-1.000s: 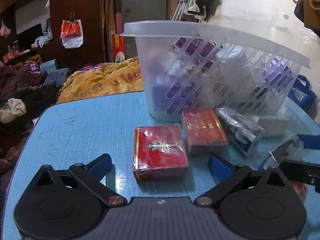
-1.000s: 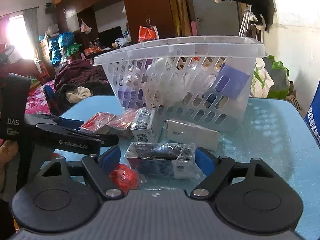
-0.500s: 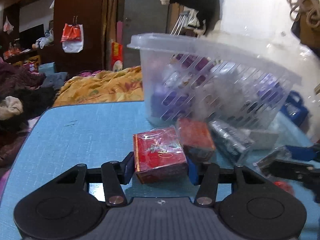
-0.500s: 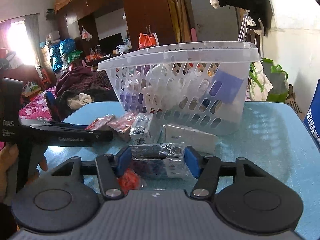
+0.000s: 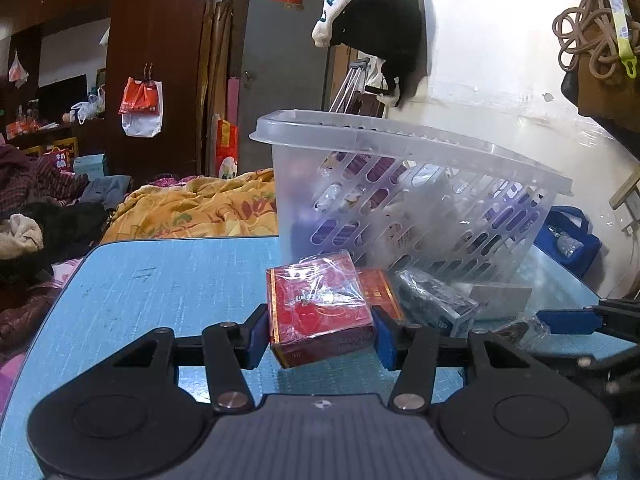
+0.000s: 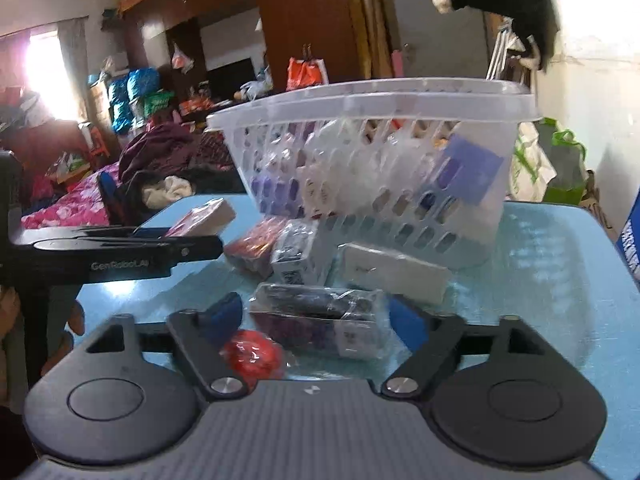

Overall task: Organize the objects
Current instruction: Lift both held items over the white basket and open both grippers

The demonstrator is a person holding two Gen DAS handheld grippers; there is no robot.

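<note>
Left tool (image 5: 319, 335) is clamped on the red box (image 5: 320, 308), blue pads pressed against both of its sides, and the cellophane-wrapped box sits tilted, its far end raised off the blue surface (image 5: 168, 292). Right tool (image 6: 316, 320) stands apart: its jaws have just been opening, and the dark wrapped pack (image 6: 320, 314) lies between them with a gap on each side, resting on the surface. A red ball-like item (image 6: 252, 356) sits just near-left of that pack, close to the left finger. Farther out, a second red box (image 5: 380, 290) lies just behind the held one, with a dark packet (image 5: 436, 304) to its right and a white box (image 6: 394, 272) beyond the dark pack. At the far side stands the clear slotted basket (image 5: 400, 204), with purple and white items inside showing through its wall. In the right wrist view, the left tool reaches in from the left, a person's fingers around its handle.
</note>
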